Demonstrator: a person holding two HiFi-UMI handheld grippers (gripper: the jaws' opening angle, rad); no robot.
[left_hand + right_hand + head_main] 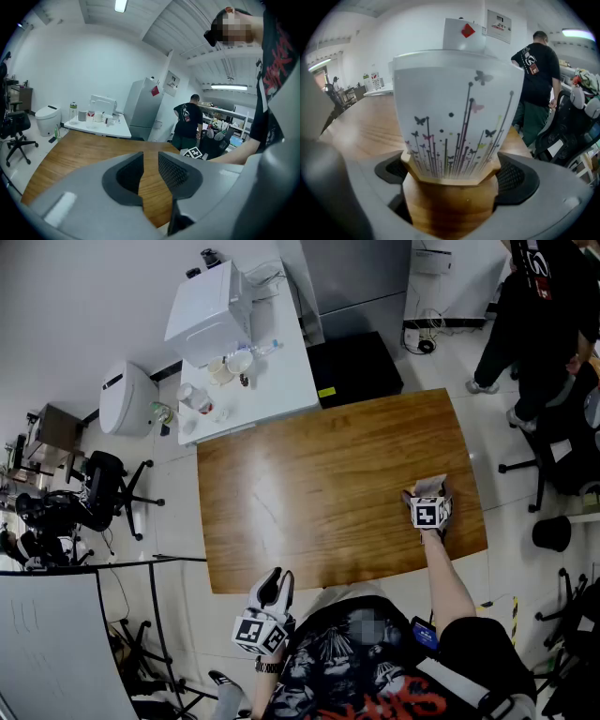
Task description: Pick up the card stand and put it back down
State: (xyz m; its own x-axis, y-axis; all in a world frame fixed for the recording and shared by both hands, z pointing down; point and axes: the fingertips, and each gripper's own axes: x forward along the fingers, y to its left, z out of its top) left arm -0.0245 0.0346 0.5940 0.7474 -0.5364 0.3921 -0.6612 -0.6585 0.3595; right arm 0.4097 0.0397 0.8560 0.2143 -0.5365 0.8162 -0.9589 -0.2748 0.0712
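The card stand (429, 486) is near the right edge of the brown wooden table (319, 493). It has a round wooden base and a white card printed with butterflies and stems (454, 117). My right gripper (428, 493) reaches around it, and in the right gripper view (450, 176) the base fills the space between the wide-spread jaws. The pads (518, 176) lie close beside the base, and no squeeze shows. My left gripper (277, 579) hovers at the table's near edge. It is empty, with only a narrow slit between its jaws (150, 161).
A white side table (281, 381) with an appliance and cups adjoins the far left corner. A black cabinet (354, 367) stands behind the table. A person in black (539, 315) stands at the far right. Office chairs (103, 493) are on the left.
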